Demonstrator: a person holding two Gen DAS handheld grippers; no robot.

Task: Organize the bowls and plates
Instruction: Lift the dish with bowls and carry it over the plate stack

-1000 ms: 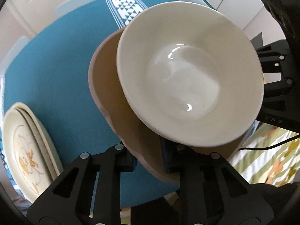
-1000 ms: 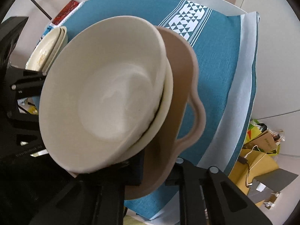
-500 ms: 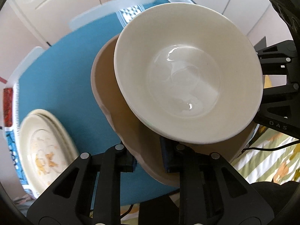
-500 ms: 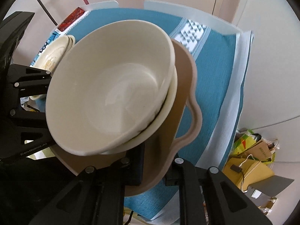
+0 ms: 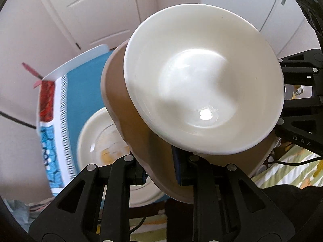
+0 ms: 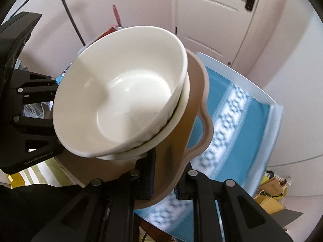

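A tan dish with handles (image 5: 129, 125) carries nested cream bowls (image 5: 201, 84). My left gripper (image 5: 161, 173) is shut on the dish's near rim. My right gripper (image 6: 165, 179) is shut on the opposite rim of the same tan dish (image 6: 181, 141), beside its handle, with the cream bowls (image 6: 125, 104) sitting in it. The dish is held up in the air, tilted, above the table. A stack of cream floral plates (image 5: 97, 141) lies on the teal cloth below the left gripper, partly hidden by the dish.
The table has a teal cloth (image 6: 248, 125) with a white patterned band, over a white edge (image 6: 276, 121). White cupboard doors (image 5: 97, 10) and a door (image 6: 218, 10) stand behind. A red strip (image 5: 46, 100) lies at the cloth's left end. Boxes (image 6: 270, 197) sit on the floor.
Both grippers have lifted the dish with the bowls and swung it toward the floral plates. The plates now lie under the dish and more of the doors shows behind.
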